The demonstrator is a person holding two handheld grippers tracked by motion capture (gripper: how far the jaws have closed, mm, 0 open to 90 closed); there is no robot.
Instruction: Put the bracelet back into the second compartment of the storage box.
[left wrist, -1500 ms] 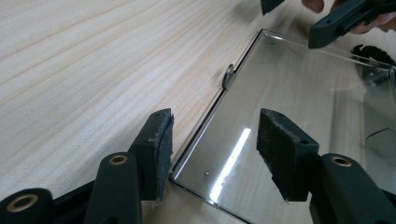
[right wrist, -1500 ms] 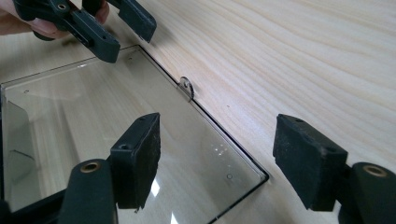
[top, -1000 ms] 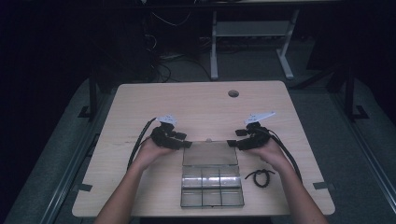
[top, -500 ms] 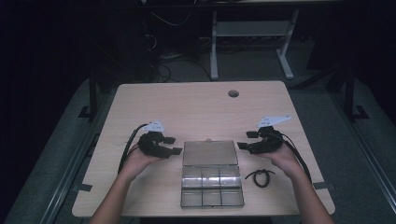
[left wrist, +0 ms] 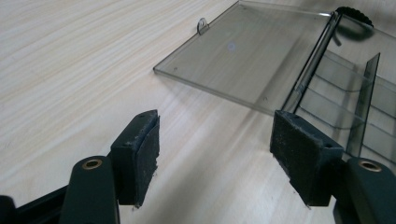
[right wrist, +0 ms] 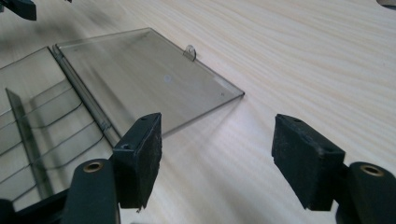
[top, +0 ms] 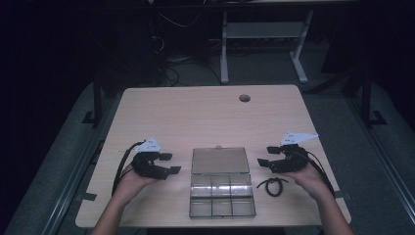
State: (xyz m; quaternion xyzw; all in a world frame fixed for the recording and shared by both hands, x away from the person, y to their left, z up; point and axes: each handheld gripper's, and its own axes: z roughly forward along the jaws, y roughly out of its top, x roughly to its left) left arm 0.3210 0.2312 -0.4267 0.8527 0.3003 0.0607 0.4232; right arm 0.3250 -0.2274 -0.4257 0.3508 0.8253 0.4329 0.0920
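We note the clear compartment box (top: 222, 193) lying flat on the table (top: 195, 117), between the two grippers and apart from both. Its lid (top: 219, 160) is swung fully open and lies flat on the far side of the tray, so box and lid together run with their long axis away from us, hinge line crosswise. The small latch tab (top: 218, 146) on the lid's free edge points to the far end of the table. The left gripper (top: 168, 163) sits off the lid's left edge, jaws aimed toward the box; its jaws have just been opening and now stand wide apart with nothing but bare wood between them. In the left gripper view the lid (left wrist: 243, 51) lies ahead and right of the pads, with the tray dividers beyond the right pad. The right gripper (top: 264, 156) sits off the lid's right edge, likewise aimed inward, jaws spread and holding nothing. In the right gripper view the lid (right wrist: 144, 74) lies ahead and left of the pads, one corner reaching toward the gap between them. A black loop (top: 272, 186), seemingly a hair tie, lies on the wood just under the right gripper, beside the tray's right wall.
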